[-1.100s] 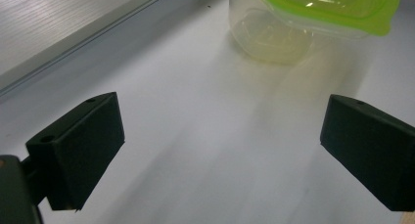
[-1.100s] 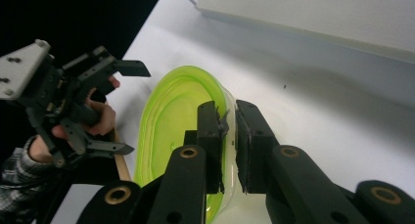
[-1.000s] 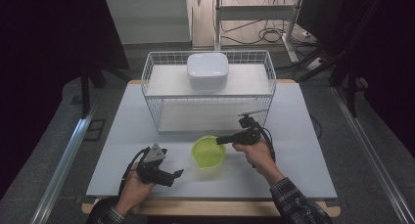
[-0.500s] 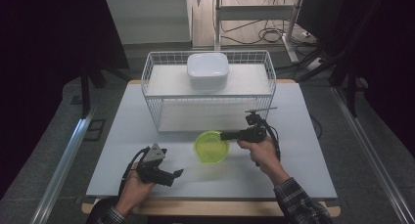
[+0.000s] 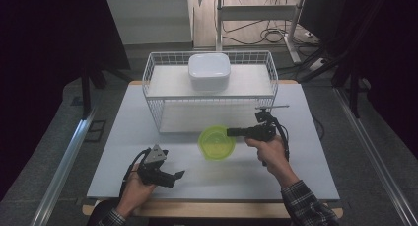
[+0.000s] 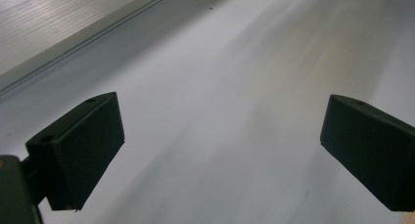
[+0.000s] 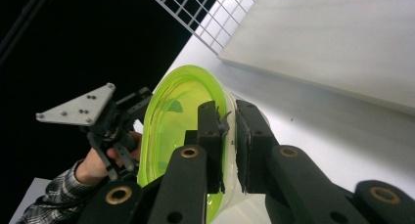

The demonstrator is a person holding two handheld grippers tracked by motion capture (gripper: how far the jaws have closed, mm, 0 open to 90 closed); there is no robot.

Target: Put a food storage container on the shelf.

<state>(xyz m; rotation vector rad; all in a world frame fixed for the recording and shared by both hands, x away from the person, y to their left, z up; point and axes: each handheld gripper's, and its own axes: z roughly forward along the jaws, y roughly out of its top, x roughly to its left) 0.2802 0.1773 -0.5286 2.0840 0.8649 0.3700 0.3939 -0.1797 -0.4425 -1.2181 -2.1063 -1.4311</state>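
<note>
Currently the right gripper (image 5: 230,132) is clamped on the rim of the green bowl (image 5: 217,143), one jaw inside the wall and one outside, which reads as a pinch chosen to carry the bowl by its edge; it sits just in front of the wire basket (image 5: 153,105), where a white lidded container (image 5: 209,71) rests on the upper shelf. The left gripper (image 5: 180,174) rests low near the front edge of the table (image 5: 305,167), jaws wide apart with nothing between them, apparently parked out of the way. Whether the bowl's base touches the table is hard to judge, and its far rim is hidden in the right gripper view.
</note>
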